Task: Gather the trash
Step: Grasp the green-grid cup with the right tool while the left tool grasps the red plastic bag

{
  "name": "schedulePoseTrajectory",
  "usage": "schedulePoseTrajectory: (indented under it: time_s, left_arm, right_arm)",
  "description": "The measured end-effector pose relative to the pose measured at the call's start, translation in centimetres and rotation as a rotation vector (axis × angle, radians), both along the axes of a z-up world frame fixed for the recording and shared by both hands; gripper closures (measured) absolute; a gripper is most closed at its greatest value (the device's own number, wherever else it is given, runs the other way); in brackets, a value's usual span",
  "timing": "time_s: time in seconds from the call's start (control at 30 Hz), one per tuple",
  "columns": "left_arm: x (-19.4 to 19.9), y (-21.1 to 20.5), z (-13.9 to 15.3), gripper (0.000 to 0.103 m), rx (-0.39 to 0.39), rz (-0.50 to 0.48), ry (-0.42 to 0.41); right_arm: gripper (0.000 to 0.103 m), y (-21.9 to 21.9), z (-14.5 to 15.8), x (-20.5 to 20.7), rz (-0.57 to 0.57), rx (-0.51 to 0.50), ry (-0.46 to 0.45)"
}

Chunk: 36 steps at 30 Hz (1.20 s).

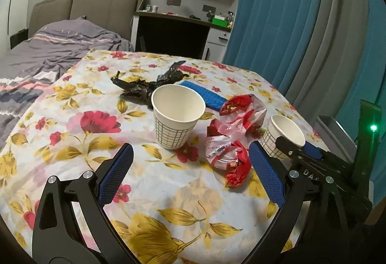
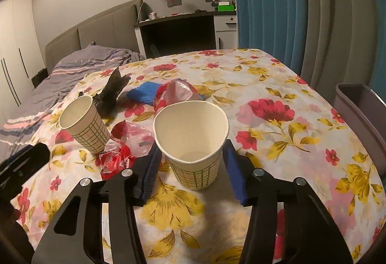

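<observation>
Trash lies on a floral tablecloth (image 1: 72, 124). A white paper cup with a grid pattern (image 1: 177, 115) stands mid-table. My left gripper (image 1: 190, 162) is open and empty, a little in front of it. A second paper cup (image 2: 193, 143) sits between the blue pads of my right gripper (image 2: 190, 162), which is shut on it; the rim is squeezed out of round. It also shows in the left wrist view (image 1: 284, 136). Crumpled red and clear plastic wrappers (image 1: 231, 141) lie between the cups. A black crumpled bag (image 1: 147, 85) and a blue strip (image 1: 202, 95) lie further back.
A grey bin (image 2: 361, 114) stands at the table's right edge. A bed (image 1: 43, 54) lies to the left, a desk (image 1: 178, 25) behind, blue and grey curtains (image 1: 301, 23) on the right.
</observation>
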<state>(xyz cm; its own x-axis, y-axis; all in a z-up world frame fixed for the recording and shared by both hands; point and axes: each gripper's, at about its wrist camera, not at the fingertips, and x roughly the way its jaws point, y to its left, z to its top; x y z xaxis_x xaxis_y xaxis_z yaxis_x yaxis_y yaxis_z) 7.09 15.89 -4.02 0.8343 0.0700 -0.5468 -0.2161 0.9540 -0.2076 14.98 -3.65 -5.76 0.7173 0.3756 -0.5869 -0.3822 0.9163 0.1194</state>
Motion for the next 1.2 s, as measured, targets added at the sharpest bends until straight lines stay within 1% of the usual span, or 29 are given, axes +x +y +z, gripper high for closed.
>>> schedulePoseTrajectory:
  time_s: [0.17, 0.3, 0.47, 0.63, 0.73, 0.8, 0.87, 1.03, 1.07, 1.2]
  left_arm:
    - [1.0, -0.7, -0.5, 0.008, -0.031, -0.026, 0.02]
    - [2.1, -2.0, -1.0, 0.012, -0.026, -0.054, 0.042]
    - [4.0, -3.9, -2.0, 0.017, -0.007, -0.074, 0.093]
    - [5.8, -4.6, -3.6, 0.027, 0.004, -0.075, 0.172]
    - [6.3, -4.9, -4.4, 0.035, 0.006, -0.084, 0.204]
    - [6.6, -5.0, -4.7, 0.046, 0.002, -0.09, 0.223]
    - [6.7, -5.1, -4.8, 0.052, 0.002, -0.095, 0.229]
    - [6.3, -5.4, -4.7, 0.061, -0.008, -0.12, 0.221]
    - [6.2, -5.6, -4.7, 0.064, -0.006, -0.126, 0.219]
    - [5.6, -6.2, -4.4, 0.067, -0.007, -0.145, 0.209]
  right_arm:
    - [0.053, -1.3, 0.4, -0.4, -0.02, 0.016, -0.015]
    - [0.053, -2.8, 0.8, -0.8, -0.046, 0.032, -0.023]
    - [0.053, -4.7, 1.0, -1.7, -0.07, 0.043, -0.03]
    - [0.052, -6.2, 0.9, -2.5, -0.071, 0.042, -0.022]
    - [0.052, -6.8, 0.9, -2.8, -0.072, 0.045, -0.024]
    - [0.052, -7.2, 0.9, -2.8, -0.07, 0.049, -0.02]
    - [0.052, -7.4, 0.8, -2.9, -0.068, 0.051, -0.016]
    - [0.052, -7.6, 0.7, -3.3, -0.062, 0.052, -0.018]
    - [0.052, -7.6, 0.7, -3.4, -0.063, 0.052, -0.018]
    - [0.052, -7.7, 0.7, -3.5, -0.063, 0.051, -0.02]
